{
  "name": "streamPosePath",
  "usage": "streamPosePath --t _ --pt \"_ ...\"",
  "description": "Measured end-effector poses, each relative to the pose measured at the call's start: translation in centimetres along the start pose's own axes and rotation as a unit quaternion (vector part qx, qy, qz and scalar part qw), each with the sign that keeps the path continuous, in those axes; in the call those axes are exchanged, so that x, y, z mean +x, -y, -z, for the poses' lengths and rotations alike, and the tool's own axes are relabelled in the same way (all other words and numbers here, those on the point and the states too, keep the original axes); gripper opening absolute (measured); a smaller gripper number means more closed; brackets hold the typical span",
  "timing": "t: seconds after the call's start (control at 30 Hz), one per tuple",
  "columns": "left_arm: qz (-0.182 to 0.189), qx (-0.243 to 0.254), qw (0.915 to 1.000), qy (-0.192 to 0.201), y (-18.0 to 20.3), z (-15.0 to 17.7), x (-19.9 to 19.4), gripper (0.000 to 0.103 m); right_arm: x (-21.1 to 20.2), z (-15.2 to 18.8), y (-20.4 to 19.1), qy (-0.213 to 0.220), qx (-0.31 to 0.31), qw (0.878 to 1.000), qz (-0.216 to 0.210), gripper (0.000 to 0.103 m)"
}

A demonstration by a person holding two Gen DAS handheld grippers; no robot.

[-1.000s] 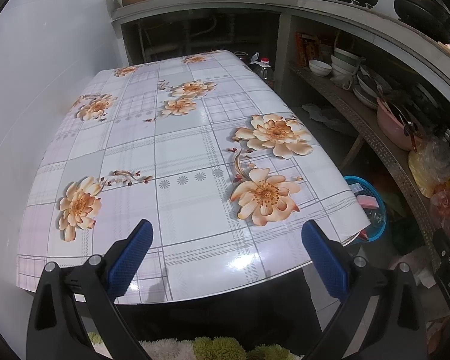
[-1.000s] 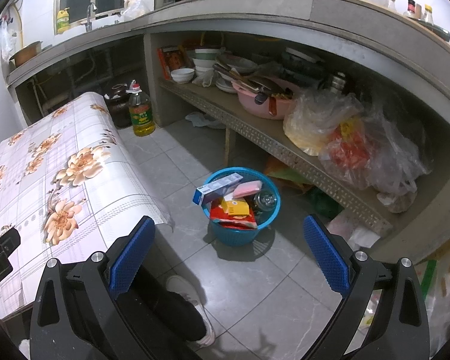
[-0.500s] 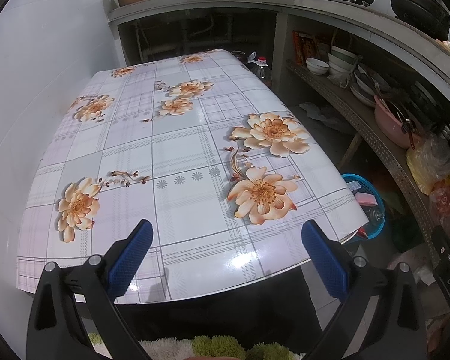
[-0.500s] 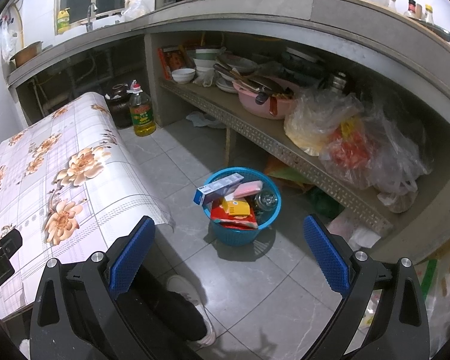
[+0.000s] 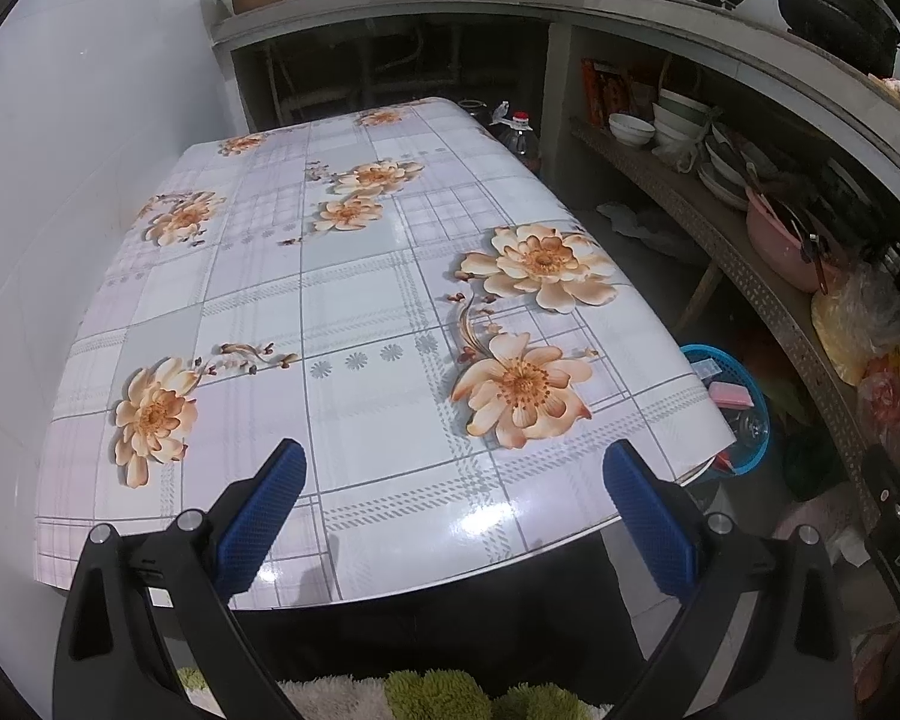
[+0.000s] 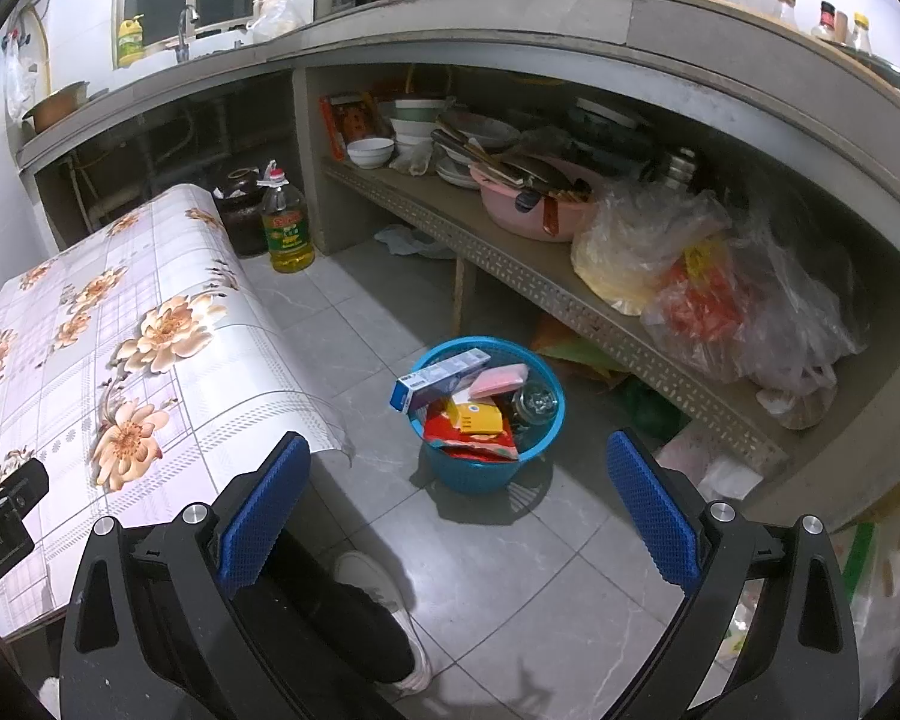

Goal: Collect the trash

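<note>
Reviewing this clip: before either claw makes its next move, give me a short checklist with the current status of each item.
1. Left claw open and empty: ok.
2. Right claw open and empty: ok.
3. Blue basket upright on the floor beside the table: ok.
4. Trash inside it, blue box, pink packet, yellow packet: ok.
5. Tabletop free of loose trash: ok, none visible.
6. Trash left elsewhere on the floor: cannot tell.
</note>
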State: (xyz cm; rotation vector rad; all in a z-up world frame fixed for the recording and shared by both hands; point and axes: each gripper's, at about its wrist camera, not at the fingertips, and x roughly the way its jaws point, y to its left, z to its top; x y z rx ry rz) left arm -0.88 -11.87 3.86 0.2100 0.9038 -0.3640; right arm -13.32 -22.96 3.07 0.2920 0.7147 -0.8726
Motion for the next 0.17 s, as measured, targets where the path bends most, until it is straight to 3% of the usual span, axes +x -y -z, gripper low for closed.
streamPosePath --t 0.17 --pt "0.0 0.0 1.0 0.0 0.02 0.0 -0.01 0.097 0.02 -0.03 0.04 0.0 0.0 1.0 -0.001 0.095"
